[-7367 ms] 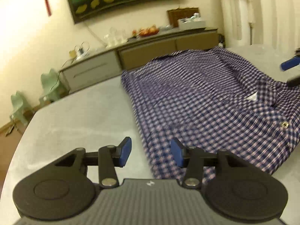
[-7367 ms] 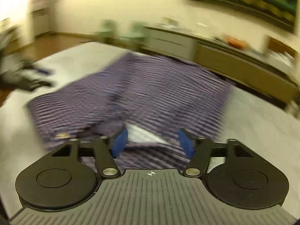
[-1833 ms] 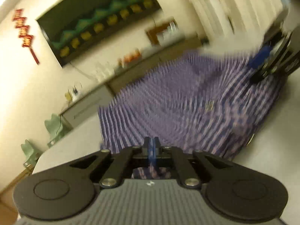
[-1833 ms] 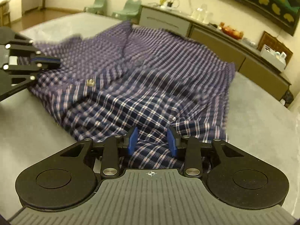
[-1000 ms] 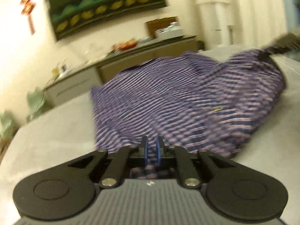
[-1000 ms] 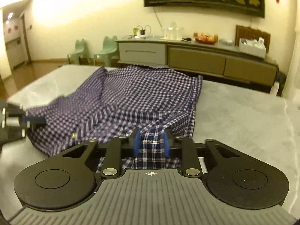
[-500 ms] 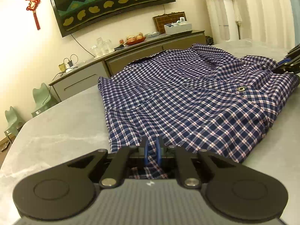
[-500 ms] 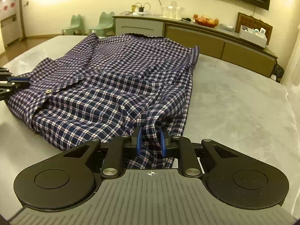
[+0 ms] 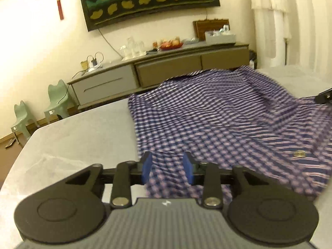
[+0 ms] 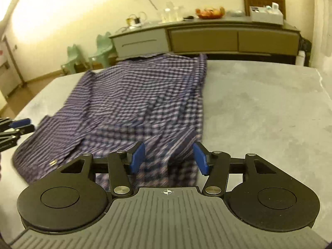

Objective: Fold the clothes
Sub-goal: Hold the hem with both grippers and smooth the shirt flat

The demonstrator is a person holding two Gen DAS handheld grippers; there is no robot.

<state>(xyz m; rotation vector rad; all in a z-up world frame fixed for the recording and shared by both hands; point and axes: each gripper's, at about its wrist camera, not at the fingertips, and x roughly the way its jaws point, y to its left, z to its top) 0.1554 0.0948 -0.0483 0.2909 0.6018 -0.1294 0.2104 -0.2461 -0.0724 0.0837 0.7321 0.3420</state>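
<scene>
A blue and purple checked shirt (image 9: 228, 120) lies spread on the grey table (image 9: 83, 132); it also shows in the right wrist view (image 10: 132, 103). My left gripper (image 9: 167, 167) is open just above the shirt's near left corner, holding nothing. My right gripper (image 10: 169, 159) is open above the shirt's near right corner, holding nothing. The left gripper's tips show at the left edge of the right wrist view (image 10: 14, 126). Part of the right gripper shows at the right edge of the left wrist view (image 9: 323, 97).
A long low sideboard (image 9: 161, 70) with glasses, a fruit bowl and a box stands beyond the table's far edge. Two small green chairs (image 9: 56, 101) stand on the floor at the left. Bare table (image 10: 259, 112) lies to the right of the shirt.
Both grippers were shut on the shirt's near corners half a second ago. Now both have opened, let go of the cloth and lifted a little.
</scene>
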